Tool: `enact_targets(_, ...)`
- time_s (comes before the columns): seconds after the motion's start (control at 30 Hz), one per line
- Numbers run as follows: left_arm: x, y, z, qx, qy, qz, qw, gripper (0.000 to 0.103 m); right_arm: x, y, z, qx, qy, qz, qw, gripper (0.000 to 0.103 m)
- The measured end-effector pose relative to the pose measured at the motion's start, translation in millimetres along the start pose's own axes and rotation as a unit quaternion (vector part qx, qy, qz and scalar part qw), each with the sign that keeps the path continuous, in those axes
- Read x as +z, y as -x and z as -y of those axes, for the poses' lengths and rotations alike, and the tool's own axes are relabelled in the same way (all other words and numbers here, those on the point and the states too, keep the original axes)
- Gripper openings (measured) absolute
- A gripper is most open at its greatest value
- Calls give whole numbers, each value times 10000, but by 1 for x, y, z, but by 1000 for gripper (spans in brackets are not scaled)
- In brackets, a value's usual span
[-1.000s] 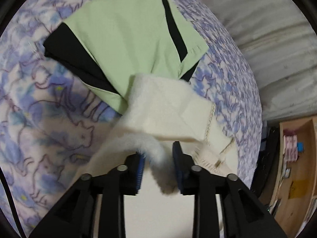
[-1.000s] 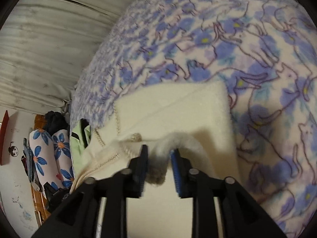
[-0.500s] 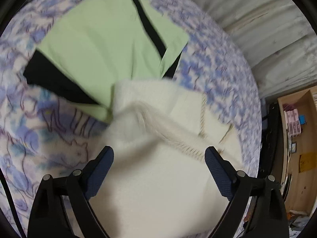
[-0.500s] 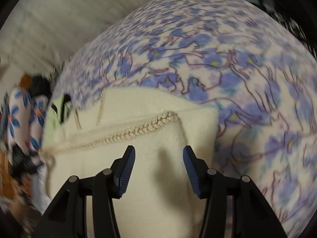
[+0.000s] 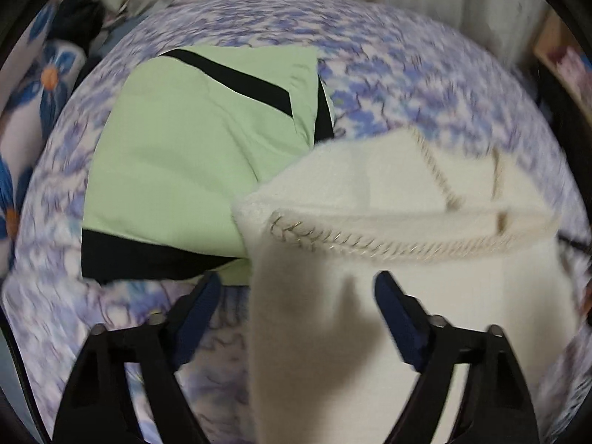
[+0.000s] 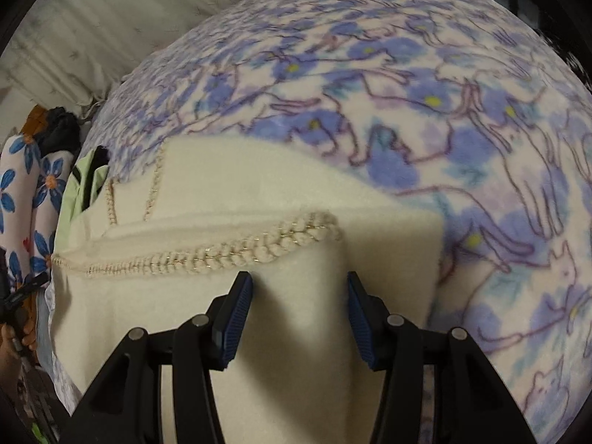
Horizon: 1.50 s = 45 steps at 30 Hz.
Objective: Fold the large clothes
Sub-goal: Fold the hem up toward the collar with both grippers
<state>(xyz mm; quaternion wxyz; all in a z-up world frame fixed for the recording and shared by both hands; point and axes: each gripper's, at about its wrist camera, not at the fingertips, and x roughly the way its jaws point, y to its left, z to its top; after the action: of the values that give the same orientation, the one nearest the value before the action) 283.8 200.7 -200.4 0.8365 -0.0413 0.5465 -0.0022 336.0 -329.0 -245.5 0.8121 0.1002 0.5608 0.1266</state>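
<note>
A cream fleece garment (image 5: 388, 229) with braided trim lies folded on the blue flowered blanket (image 5: 407, 85). It also shows in the right wrist view (image 6: 236, 185), with its braided edge (image 6: 236, 251) just ahead of the fingers. My left gripper (image 5: 298, 303) is open and empty, above the garment's left edge. My right gripper (image 6: 299, 307) is open and empty, just above the garment's near part. A folded light green garment with black bands (image 5: 192, 155) lies beside the cream one, partly under it.
A white pillow with blue flowers (image 6: 33, 199) and dark clothes (image 6: 59, 129) lie at the bed's far left. A pale curtain or wall (image 6: 96, 29) runs behind the bed. A wooden shelf (image 5: 562, 63) stands at the right.
Both grippers were shut on the cream garment a second ago. They have opened and let go of it. The garment now lies folded, and the left view has swung to the left.
</note>
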Motion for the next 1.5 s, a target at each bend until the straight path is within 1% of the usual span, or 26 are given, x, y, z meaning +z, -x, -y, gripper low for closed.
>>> enact_targets(0.03,1,-4,1,32,-68,-24,10000,61,0,-1,-2,9,58,9,10000,53)
enact_targets(0.1,4,-13,1,18,-154,-38,9999,51,2,-4,-5,3,104,31,9999,56)
enact_targets(0.17,5,-17,-1,23,-156,28,9999,45,5,-8,-7,9,107,56,9999,58)
enact_targets(0.2,5,-18,0,56,-157,57,9998,41,5,-9,-8,8,121,65,9999,58)
enact_targets(0.23,6,-21,1,107,-154,85,9998,35,6,-10,-11,1,180,103,9998,58)
enact_targets(0.27,5,-22,1,171,-155,120,9997,32,6,-11,-13,-2,228,110,9997,58)
enact_targets(0.3,5,-23,3,236,-176,148,9995,23,6,-13,-17,-113,355,96,9993,57)
enact_targets(0.33,4,-23,4,295,-209,160,9992,17,5,-13,-20,-115,432,84,9990,50)
enact_targets(0.37,2,-21,4,325,-224,192,9990,13,4,-13,-22,-115,462,87,9988,34)
enact_targets(0.43,1,-18,7,458,-237,181,9985,8,1,-7,-23,-254,417,125,9987,15)
enact_targets(0.5,0,-11,15,618,-279,219,9975,6,-2,2,-23,-303,329,263,9987,12)
enact_targets(0.6,0,8,29,880,-346,464,9944,6,-7,29,-26,-355,111,638,9973,10)
enact_targets(0.67,3,24,34,1015,-304,661,9922,6,-8,46,-27,-379,-47,871,9955,8)
enact_targets(0.73,12,40,37,1015,-213,823,9912,6,-7,68,-26,-386,-249,1158,9922,8)
enact_targets(0.83,30,59,42,980,-126,1112,9889,6,0,87,-24,-496,-417,1466,9871,7)
enact_targets(0.93,54,64,50,985,-73,1365,9857,6,13,91,-19,-652,-549,1689,9819,7)
enact_targets(1.0,69,56,55,1043,-60,1417,9844,6,28,81,-13,-685,-649,1721,9806,7)
enact_targets(1.07,85,34,57,1121,24,1248,9858,6,37,64,-9,-775,-649,1619,9816,8)
enact_targets(1.13,92,8,54,1200,180,982,9877,6,46,31,1,-837,-759,1315,9848,8)
enact_targets(1.17,93,-9,50,1249,277,806,9885,6,46,21,3,-888,-774,1224,9855,8)
enact_targets(1.2,91,-20,47,1302,332,714,9884,6,48,4,8,-949,-827,1069,9863,8)
enact_targets(1.27,87,-41,40,1399,425,571,9876,6,47,-14,13,-969,-885,918,9871,8)
enact_targets(1.4,85,-61,45,1572,225,509,9860,7,42,-23,12,-1082,-727,958,9868,8)
enact_targets(1.47,86,-70,47,1638,139,444,9854,9,41,-25,11,-1149,-622,947,9869,10)
enact_targets(1.5,87,-72,47,1671,157,432,9849,12,41,-26,10,-1233,-544,923,9866,12)
